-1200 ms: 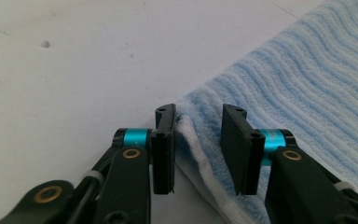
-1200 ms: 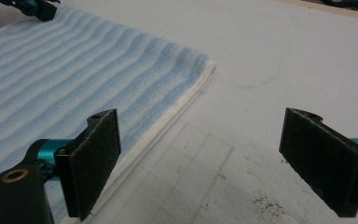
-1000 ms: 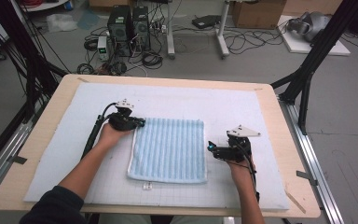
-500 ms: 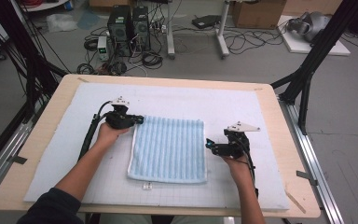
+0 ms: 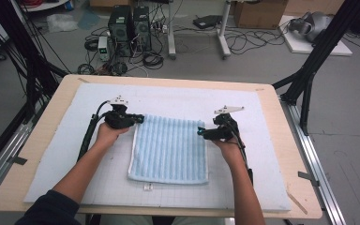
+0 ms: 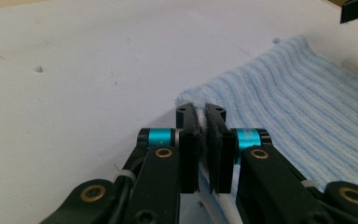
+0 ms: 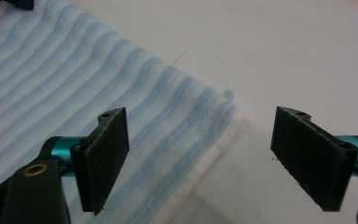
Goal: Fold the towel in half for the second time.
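Left gripper (image 6: 204,149): jaws closed on towel's far-left corner, prob. so a fold can be started.
Towel (image 5: 168,147): pale blue, ribbed, white-hemmed; laid flat mid-mat (image 5: 65,154), betw. both grippers.
Right gripper (image 7: 200,158): jaws held wide apart, nothing gripped; poised low at far-right corner, apparently so it can be pinched.

Ribbed blue terry cloth towel (image 5: 169,149) lies on a matt white foam mat (image 5: 272,178) over wood.

Bright, even light; soft, slightly blurred.
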`<action>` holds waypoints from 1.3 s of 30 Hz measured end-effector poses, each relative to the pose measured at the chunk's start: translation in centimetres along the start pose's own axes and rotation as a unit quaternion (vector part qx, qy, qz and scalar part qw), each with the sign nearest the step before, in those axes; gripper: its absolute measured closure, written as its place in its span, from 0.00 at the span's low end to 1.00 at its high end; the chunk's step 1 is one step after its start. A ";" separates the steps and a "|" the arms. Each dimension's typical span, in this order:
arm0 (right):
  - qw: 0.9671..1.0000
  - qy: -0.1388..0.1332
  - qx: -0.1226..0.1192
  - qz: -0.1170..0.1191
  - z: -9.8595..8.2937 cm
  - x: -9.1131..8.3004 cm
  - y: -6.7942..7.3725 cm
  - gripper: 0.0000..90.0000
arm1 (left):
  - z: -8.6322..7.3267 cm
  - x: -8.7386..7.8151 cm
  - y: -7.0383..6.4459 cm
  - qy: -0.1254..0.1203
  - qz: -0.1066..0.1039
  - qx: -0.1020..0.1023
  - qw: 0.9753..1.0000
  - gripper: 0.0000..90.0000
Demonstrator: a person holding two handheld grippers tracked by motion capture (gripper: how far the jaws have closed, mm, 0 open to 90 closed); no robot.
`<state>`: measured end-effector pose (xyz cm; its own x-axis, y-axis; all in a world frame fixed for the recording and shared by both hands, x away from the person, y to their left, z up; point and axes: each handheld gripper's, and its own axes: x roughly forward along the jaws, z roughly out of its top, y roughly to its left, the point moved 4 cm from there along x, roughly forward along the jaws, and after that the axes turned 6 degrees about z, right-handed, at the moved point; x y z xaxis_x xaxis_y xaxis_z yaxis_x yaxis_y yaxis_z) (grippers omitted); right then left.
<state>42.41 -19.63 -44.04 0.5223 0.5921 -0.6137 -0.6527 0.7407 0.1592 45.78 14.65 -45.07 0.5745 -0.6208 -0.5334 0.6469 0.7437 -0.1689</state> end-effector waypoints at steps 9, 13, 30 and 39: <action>0.999 0.041 -0.012 -0.013 1.2 2.6 -1.4 0.41 | -0.1 0.1 0.2 0.002 -0.001 -0.002 1.000 0.93; 0.998 0.066 -0.009 -0.021 1.1 4.1 -1.7 0.45 | -0.2 0.1 0.2 0.004 0.000 -0.003 1.000 0.93; 0.997 0.061 -0.029 -0.038 2.8 5.4 -1.5 0.93 | 0.5 0.5 2.2 -0.026 0.038 -0.028 0.999 0.94; 0.999 0.014 -0.017 -0.047 4.0 5.4 -1.7 0.93 | 1.9 -0.4 2.5 -0.040 0.032 -0.020 0.998 0.94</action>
<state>48.58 -16.42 -44.53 0.5665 0.5107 -0.6467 -0.6204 0.7809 0.0731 48.15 16.31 -43.67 0.6536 -0.5880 -0.4766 0.5875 0.7911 -0.1703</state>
